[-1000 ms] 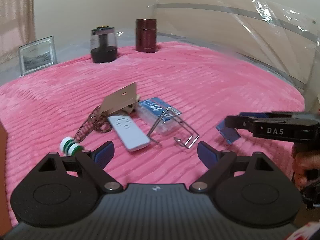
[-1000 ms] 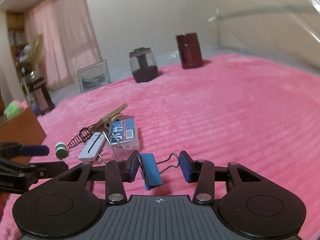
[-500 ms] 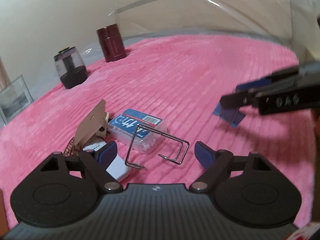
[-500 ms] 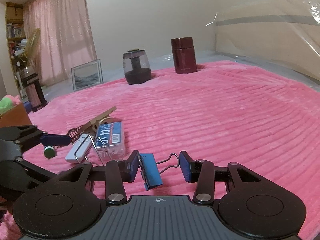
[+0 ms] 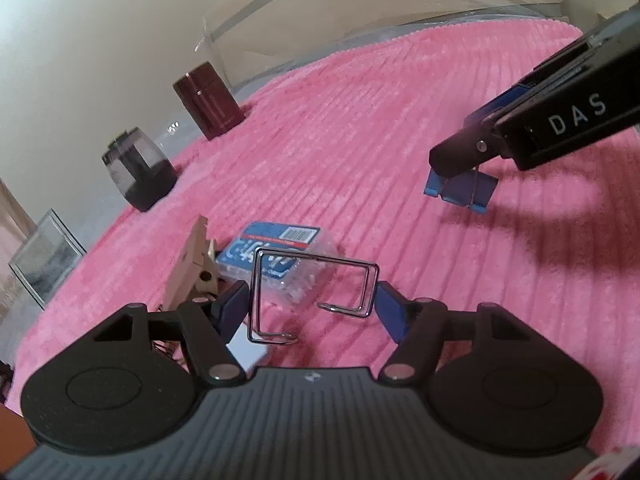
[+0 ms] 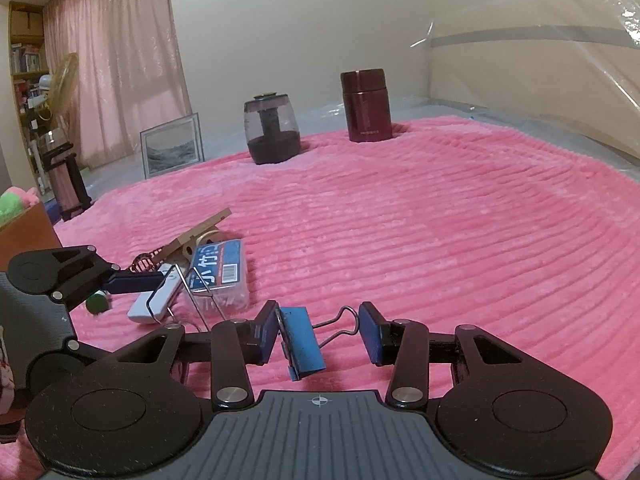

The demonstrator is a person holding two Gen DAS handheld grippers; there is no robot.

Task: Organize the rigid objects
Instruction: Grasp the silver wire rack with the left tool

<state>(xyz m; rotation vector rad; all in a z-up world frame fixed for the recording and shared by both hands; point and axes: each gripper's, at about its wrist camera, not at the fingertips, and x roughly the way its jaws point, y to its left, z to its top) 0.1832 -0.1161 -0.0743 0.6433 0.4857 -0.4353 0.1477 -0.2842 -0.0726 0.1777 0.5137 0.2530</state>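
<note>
My left gripper straddles a chrome wire bracket standing on the pink blanket. Its jaws are closing, and each blue pad sits just beside one upright of the wire. Behind the bracket lies a clear box with a blue label, with a wooden clip to its left and a white remote under the left finger. My right gripper is shut on a blue binder clip, one pad on its body and the other on its wire handle. The clip touches the blanket.
A dark jar, a maroon canister and a framed picture stand at the blanket's far edge. A green and white spool and a brown hair clip lie by the remote. Clear plastic sheeting rises on the right.
My left gripper has come forward and down, rolled, and narrowed its jaws around the wire bracket. The right gripper has stayed put with the binder clip.
</note>
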